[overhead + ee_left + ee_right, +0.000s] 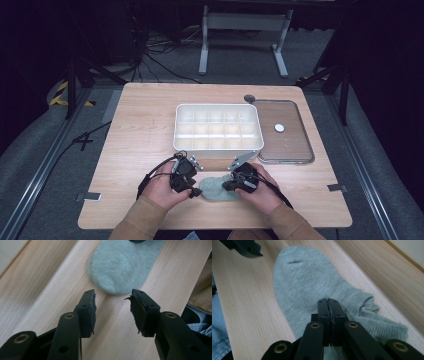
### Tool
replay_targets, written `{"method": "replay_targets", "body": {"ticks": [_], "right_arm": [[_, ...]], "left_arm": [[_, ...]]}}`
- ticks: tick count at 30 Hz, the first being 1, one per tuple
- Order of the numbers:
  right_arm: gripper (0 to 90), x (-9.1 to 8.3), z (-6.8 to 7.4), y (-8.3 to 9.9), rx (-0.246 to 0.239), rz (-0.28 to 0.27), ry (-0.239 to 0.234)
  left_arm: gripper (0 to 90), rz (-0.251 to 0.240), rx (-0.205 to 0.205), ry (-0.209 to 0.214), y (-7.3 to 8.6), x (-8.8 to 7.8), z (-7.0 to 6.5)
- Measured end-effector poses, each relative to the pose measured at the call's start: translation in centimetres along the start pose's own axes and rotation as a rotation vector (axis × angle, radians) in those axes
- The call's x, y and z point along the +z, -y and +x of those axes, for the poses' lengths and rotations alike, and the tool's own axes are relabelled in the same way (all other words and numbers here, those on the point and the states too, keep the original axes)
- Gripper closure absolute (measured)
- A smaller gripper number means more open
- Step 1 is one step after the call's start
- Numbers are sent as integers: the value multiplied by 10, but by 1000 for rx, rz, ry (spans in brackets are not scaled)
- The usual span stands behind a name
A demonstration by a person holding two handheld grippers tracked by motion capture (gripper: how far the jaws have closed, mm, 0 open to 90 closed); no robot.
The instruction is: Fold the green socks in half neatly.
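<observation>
Grey sock (120, 267) just beyond open (left) fingers (88, 312)

Grey sock on pale wood

The sock (312, 282) is plain light grey; the table (140, 130) light wood grain; the box (218, 127) white; both grippers black.

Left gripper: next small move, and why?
Probably ease the left gripper forward and close on the grey sock's toe. Its jaws stand open just short of the toe, empty, while the right gripper is shut over the sock's middle.
</observation>
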State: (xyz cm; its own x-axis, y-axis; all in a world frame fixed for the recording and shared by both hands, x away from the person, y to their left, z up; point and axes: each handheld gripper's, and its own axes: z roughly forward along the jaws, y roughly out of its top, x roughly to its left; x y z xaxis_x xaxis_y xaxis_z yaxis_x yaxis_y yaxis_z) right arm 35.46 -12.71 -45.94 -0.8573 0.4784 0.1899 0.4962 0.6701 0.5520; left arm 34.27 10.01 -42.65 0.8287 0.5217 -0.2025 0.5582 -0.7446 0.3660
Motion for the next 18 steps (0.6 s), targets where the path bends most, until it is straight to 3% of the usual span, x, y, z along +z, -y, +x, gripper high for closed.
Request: {"method": "replay_targets", "body": {"ticks": [10, 18], "right_arm": [[899, 0, 1, 0, -9, 2, 10], [899, 0, 3, 0, -11, 0, 13]], "left_arm": [[548, 36, 28, 2, -5, 22, -4], [543, 28, 35, 12, -8, 26, -6]]}}
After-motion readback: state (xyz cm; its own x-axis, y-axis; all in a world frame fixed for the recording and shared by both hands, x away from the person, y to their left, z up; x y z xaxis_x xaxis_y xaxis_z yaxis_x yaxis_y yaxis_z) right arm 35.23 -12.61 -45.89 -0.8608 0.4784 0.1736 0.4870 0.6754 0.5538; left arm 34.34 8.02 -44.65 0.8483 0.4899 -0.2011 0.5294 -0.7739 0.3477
